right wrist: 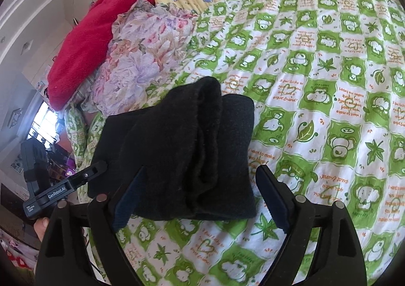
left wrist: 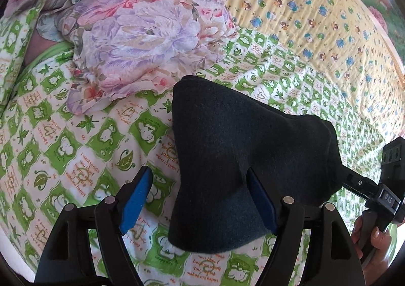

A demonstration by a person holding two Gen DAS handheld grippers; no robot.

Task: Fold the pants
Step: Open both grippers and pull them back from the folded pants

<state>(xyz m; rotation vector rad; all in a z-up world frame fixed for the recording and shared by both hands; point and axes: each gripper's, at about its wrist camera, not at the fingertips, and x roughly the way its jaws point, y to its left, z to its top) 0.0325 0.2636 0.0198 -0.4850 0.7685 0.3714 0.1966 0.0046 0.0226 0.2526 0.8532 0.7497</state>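
Left wrist: pants [left wrist: 227,139] covering right pad (partly)

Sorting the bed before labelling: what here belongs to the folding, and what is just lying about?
Job: dark pants, folded on the green quilt; left gripper; right gripper.
Lying about: flowered cloth, red blanket, yellow quilt.

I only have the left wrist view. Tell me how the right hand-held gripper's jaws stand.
Observer: The right hand-held gripper is open. The black pants lie between its jaws, with one pad clear of the cloth.
Operator: Describe the pants' edge on that side.
Observer: Several folded layers show there, stacked in thick rolls.
Operator: Report what lies beyond the red blanket.
Observer: A bright window shows just past the red blanket.
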